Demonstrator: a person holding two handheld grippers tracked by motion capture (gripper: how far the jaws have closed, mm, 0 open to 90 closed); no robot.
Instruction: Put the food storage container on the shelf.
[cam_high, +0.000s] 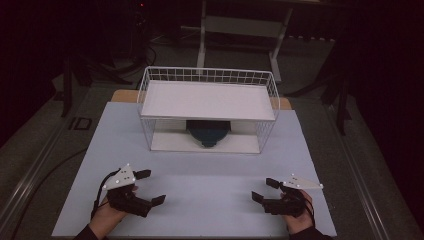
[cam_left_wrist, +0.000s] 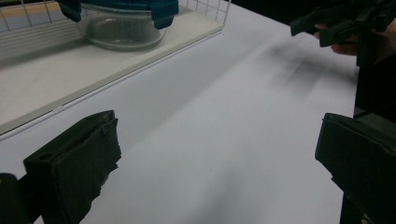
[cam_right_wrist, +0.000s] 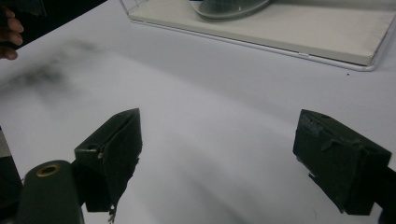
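Two grippers sit on the white table (cam_high: 200, 200) from up high: we've got the left gripper (cam_high: 150, 187) and right gripper (cam_high: 265, 190) both spread wide, holding nothing. The container (cam_high: 208, 133) sits on the wire rack (cam_high: 207, 102) bottom shelf, half hidden. Left gripper view: clear bowl, blue lid (cam_left_wrist: 123, 7) cut off on top. Right gripper view: just its base (cam_right_wrist: 229, 8). No readable writing anywhere.

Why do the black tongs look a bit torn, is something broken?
Somewhat. The black foam pad on the right tongs has a ragged, frayed lower edge, and the left tongs' pad is chipped too. The clear glass container with blue lid sits upright on the white wire rack's lower shelf.
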